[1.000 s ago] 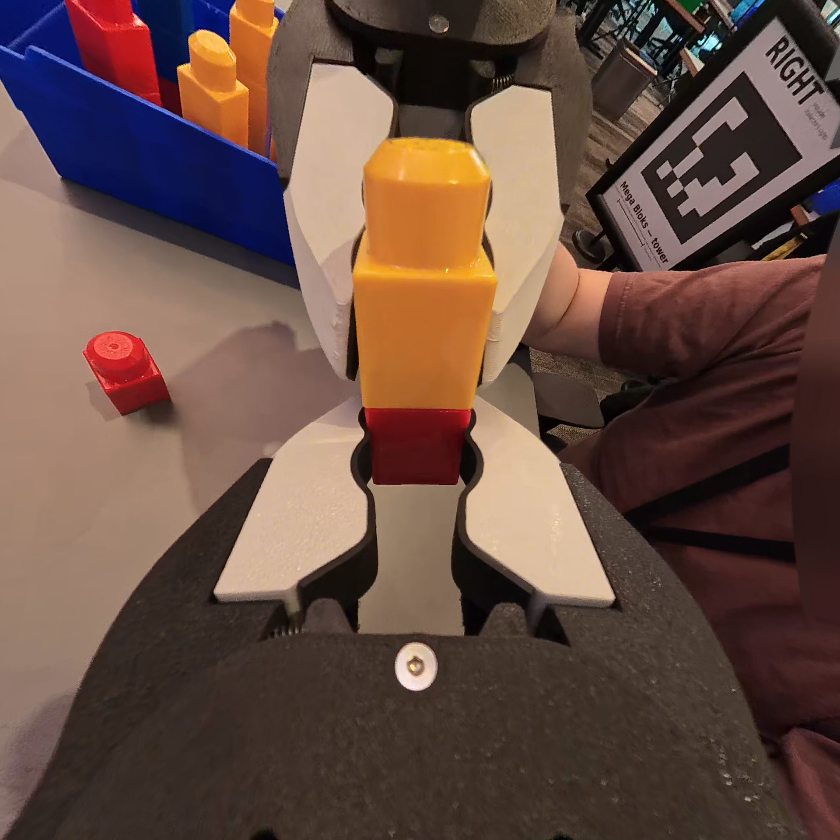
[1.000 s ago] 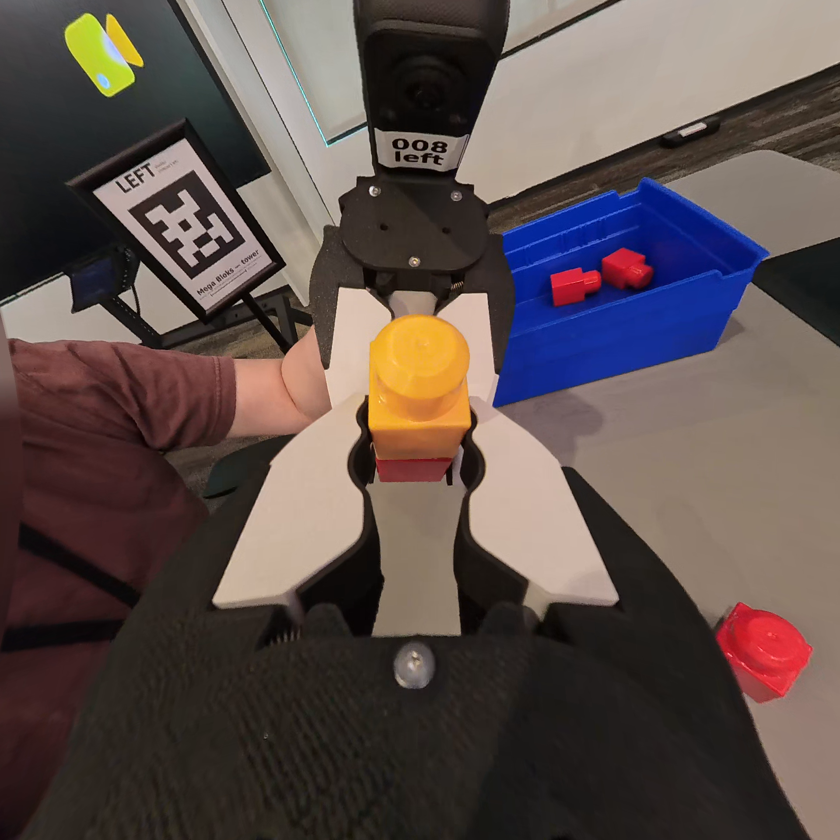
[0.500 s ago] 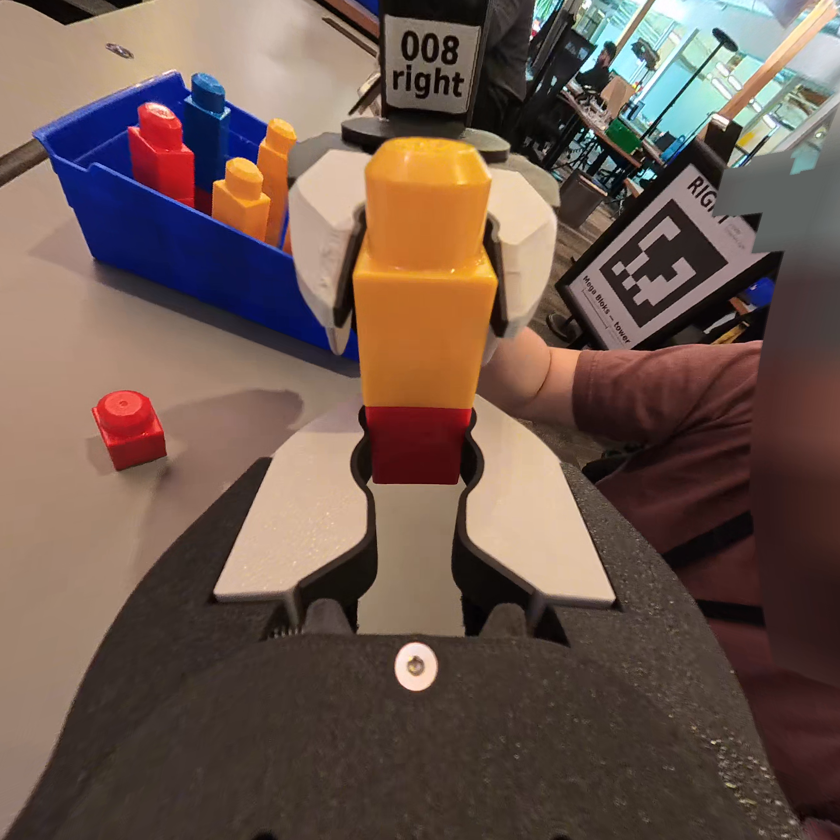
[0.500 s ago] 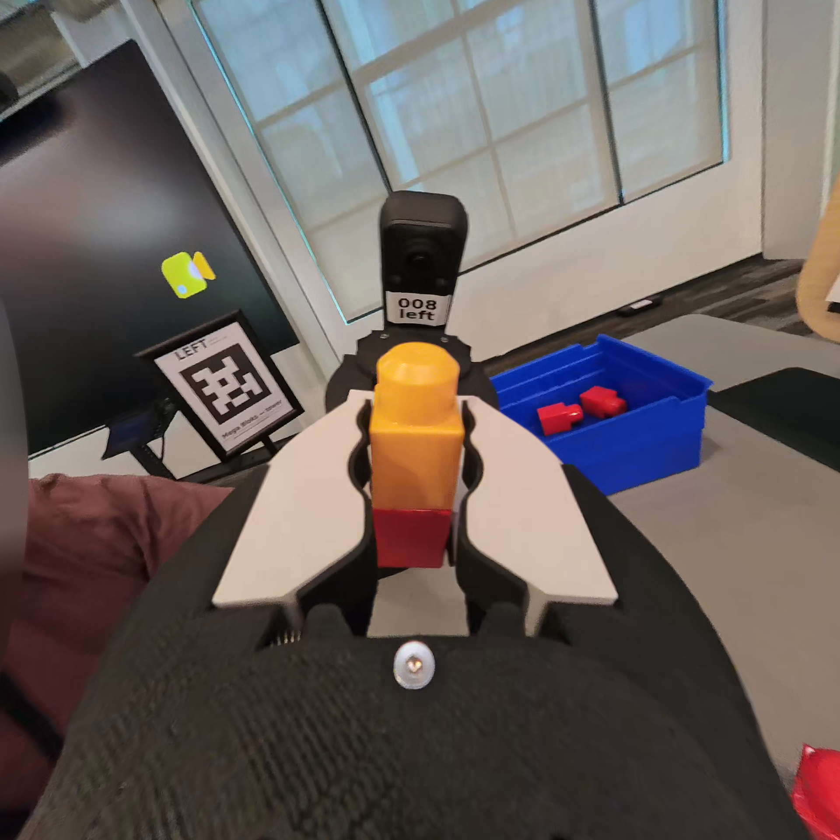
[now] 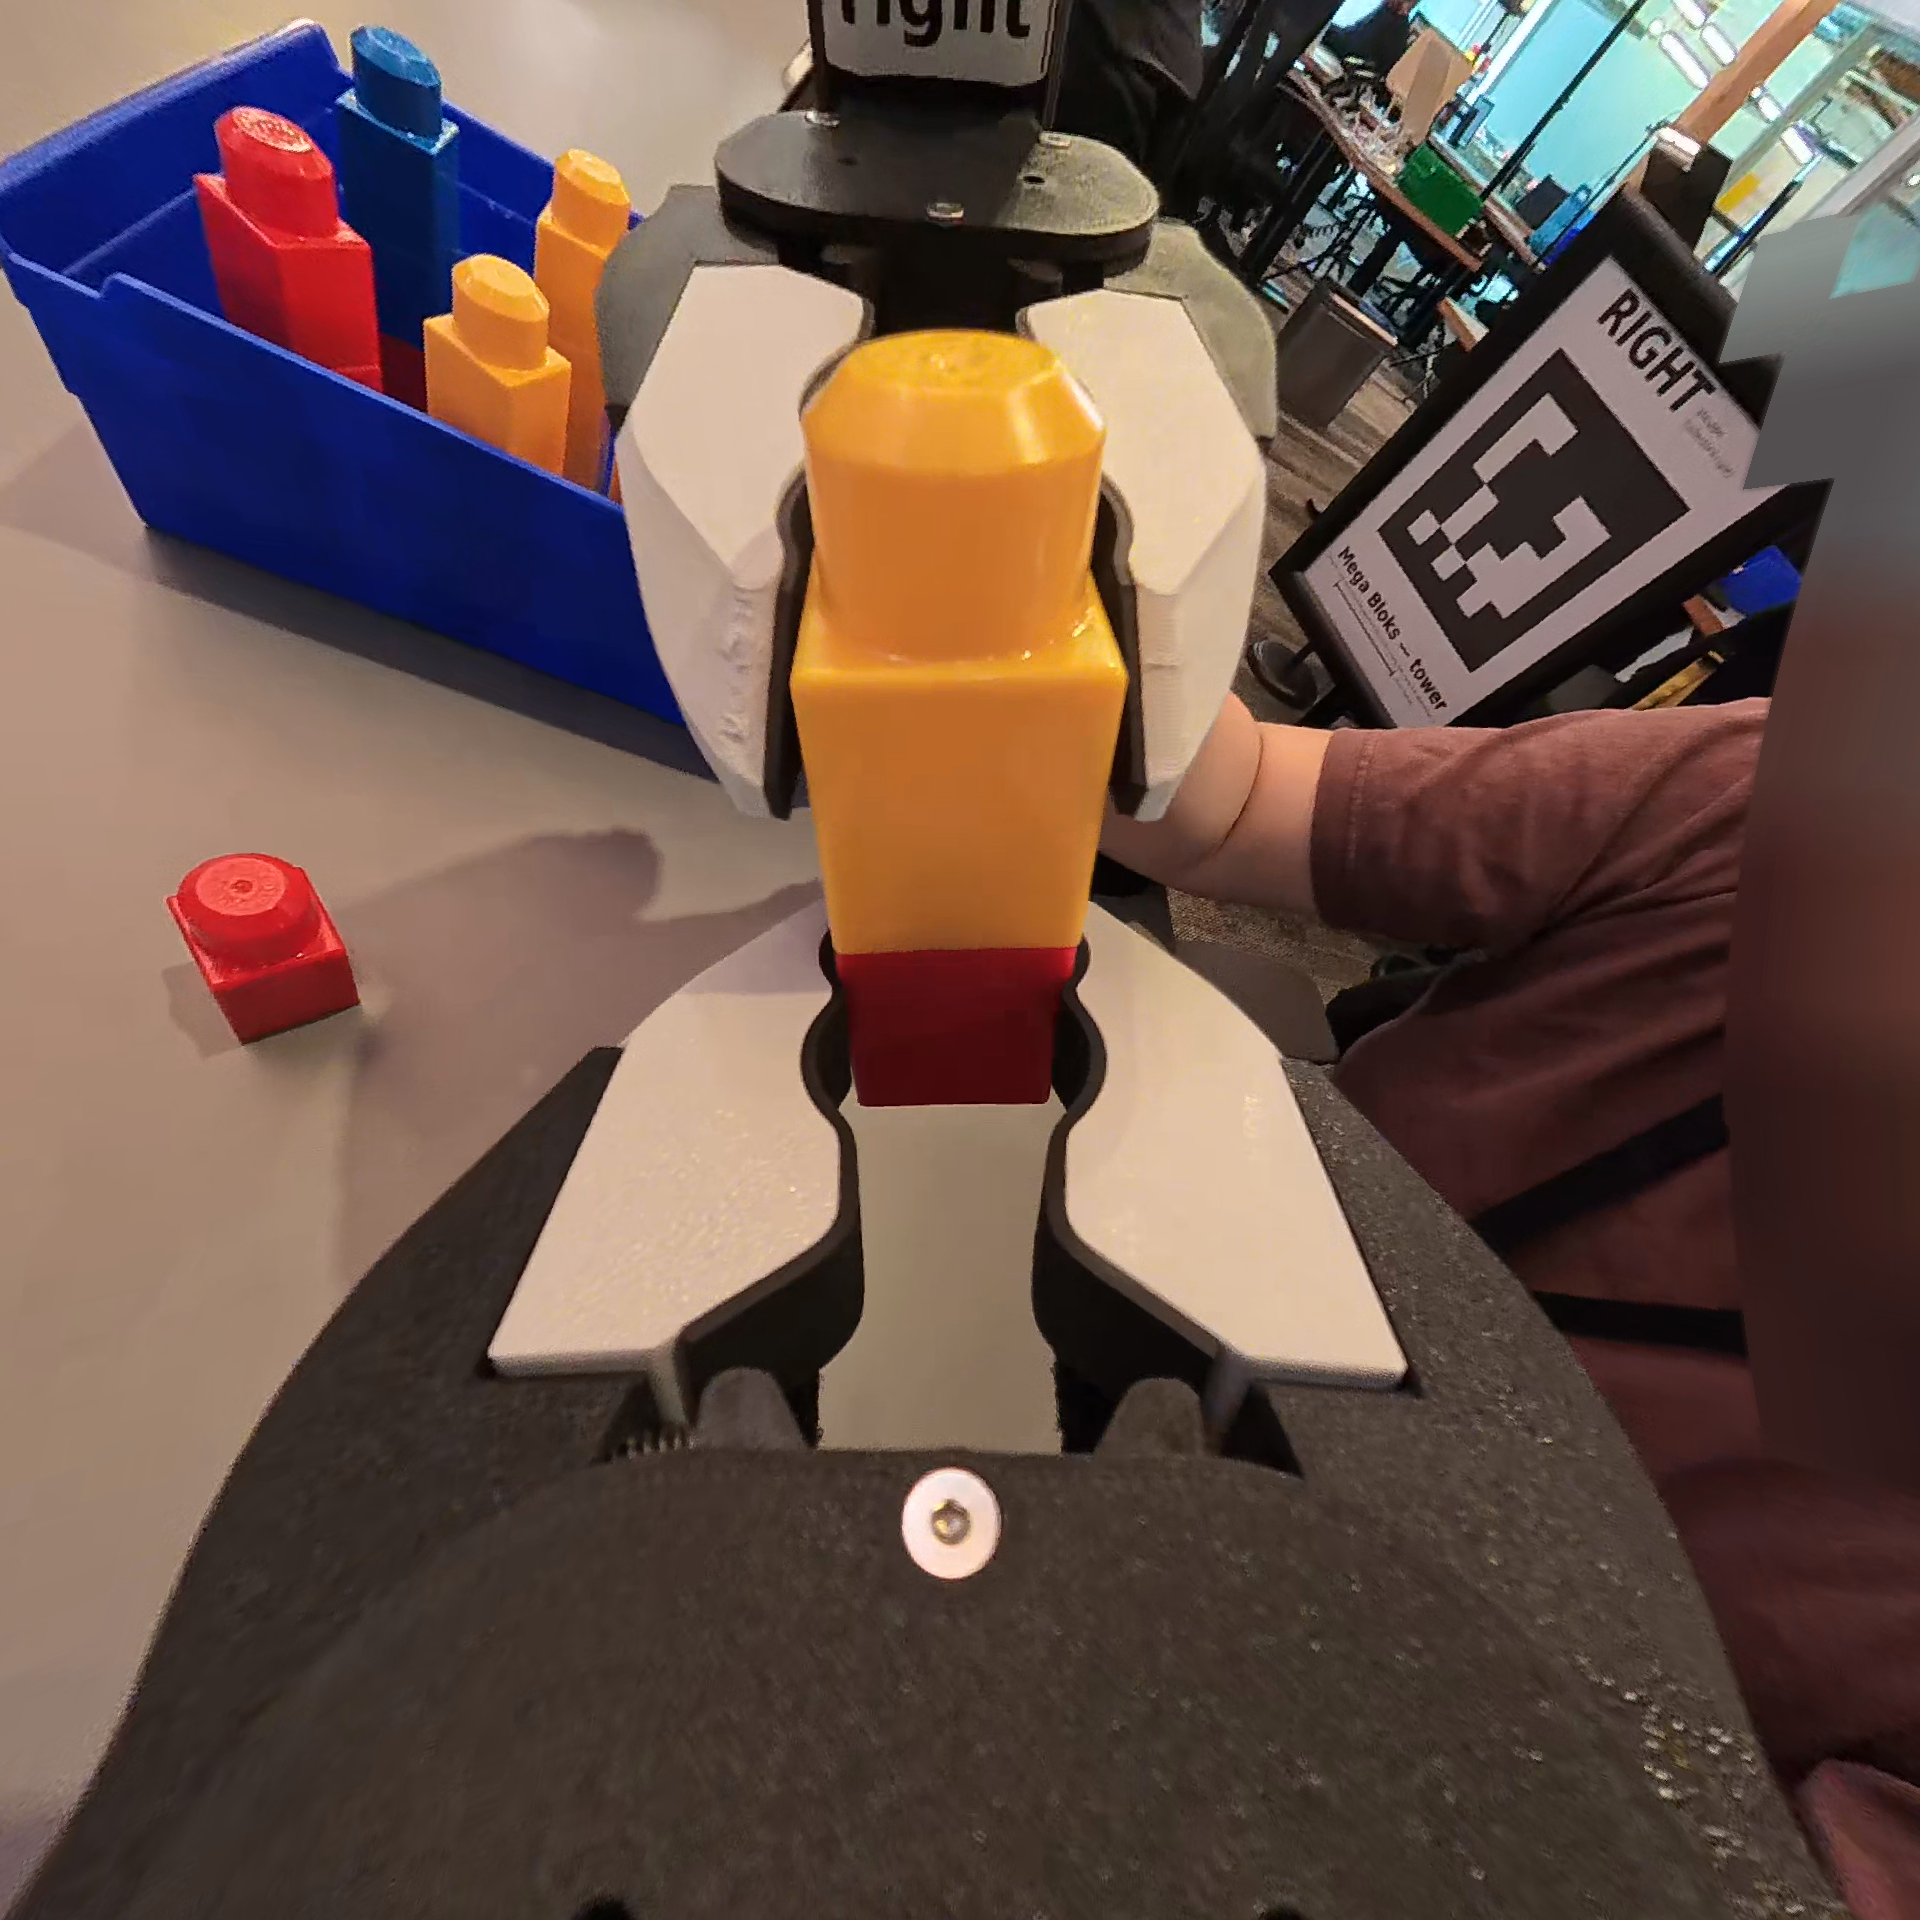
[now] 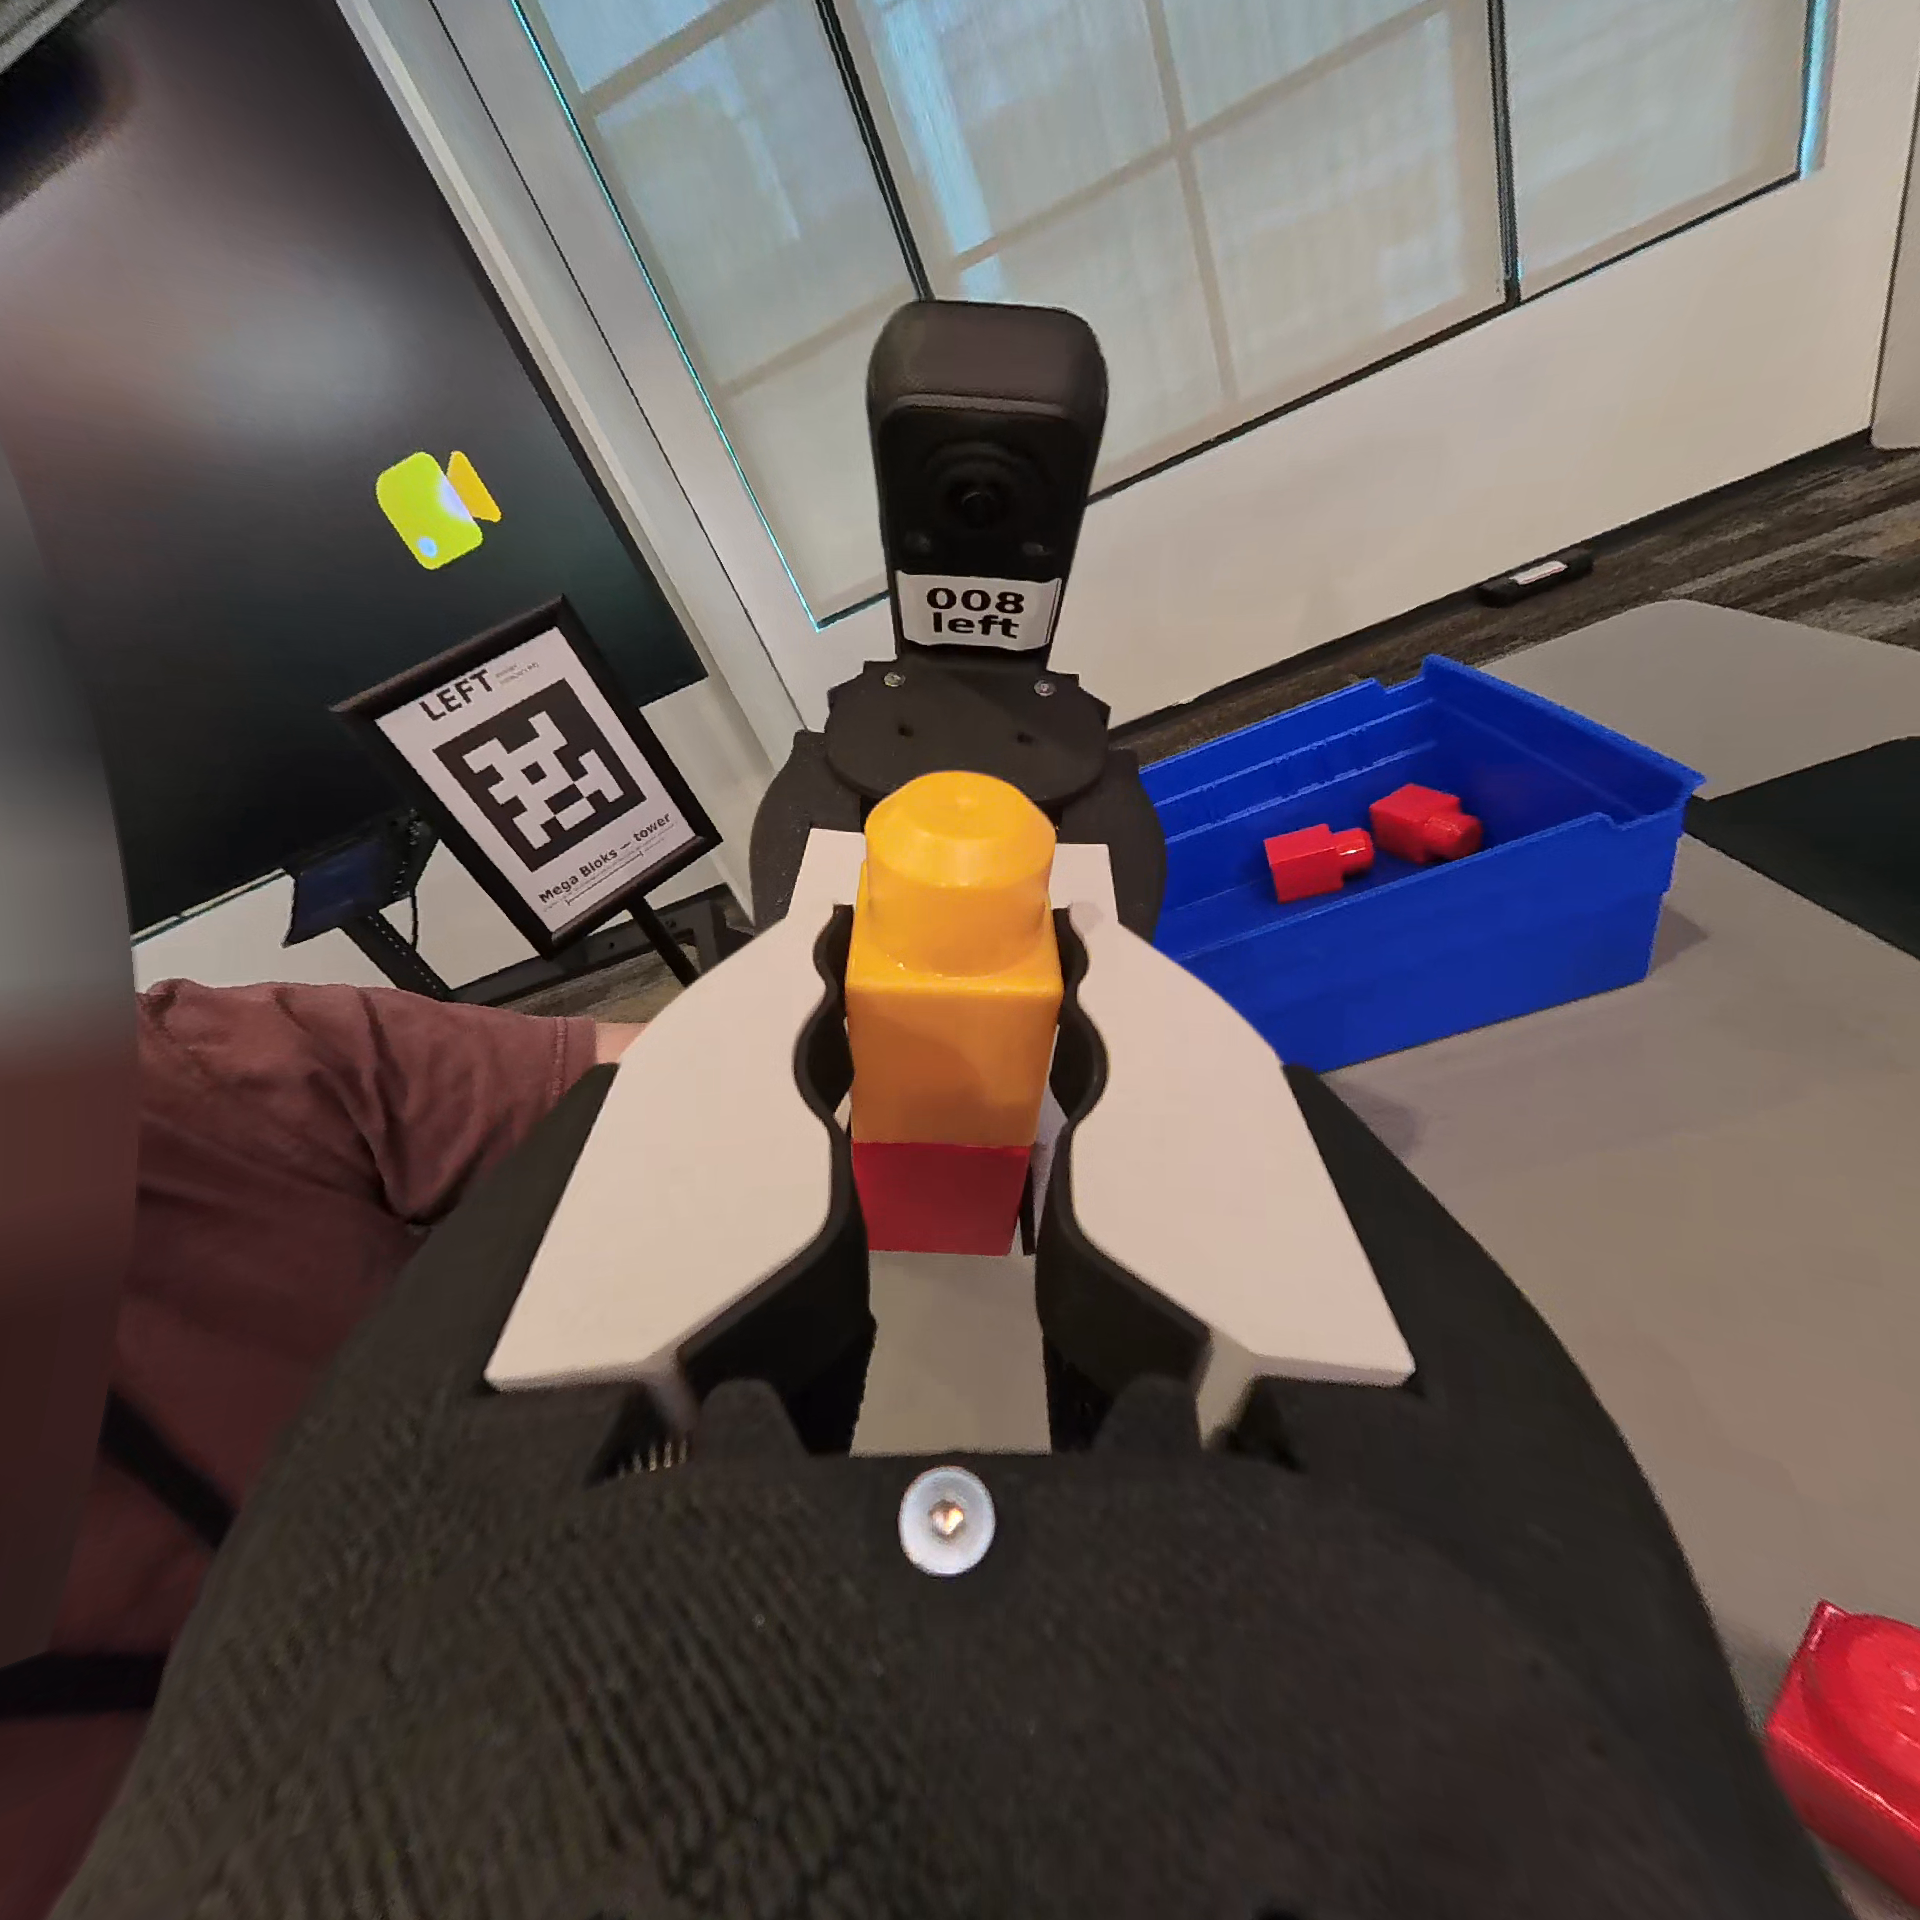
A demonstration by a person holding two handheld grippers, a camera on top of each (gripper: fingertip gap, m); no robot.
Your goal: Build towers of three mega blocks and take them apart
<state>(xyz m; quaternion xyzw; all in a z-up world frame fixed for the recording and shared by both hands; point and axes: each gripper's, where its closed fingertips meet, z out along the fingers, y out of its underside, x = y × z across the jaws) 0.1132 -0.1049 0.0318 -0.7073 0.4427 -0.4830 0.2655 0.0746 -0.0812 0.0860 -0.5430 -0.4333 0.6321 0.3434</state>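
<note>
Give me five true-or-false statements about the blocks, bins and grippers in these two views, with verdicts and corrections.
1. The left gripper grips the red block at the stack's bottom. True.
2. The right gripper grips the orange block above it. True.
3. A blue block sits loose on the table. False: the loose red block lies there.
4. The blue bin in the right wrist view holds two red blocks lying on their sides. True.
5. The other blue bin holds only orange pieces. False: red, blue and orange ones stand in it.
</note>
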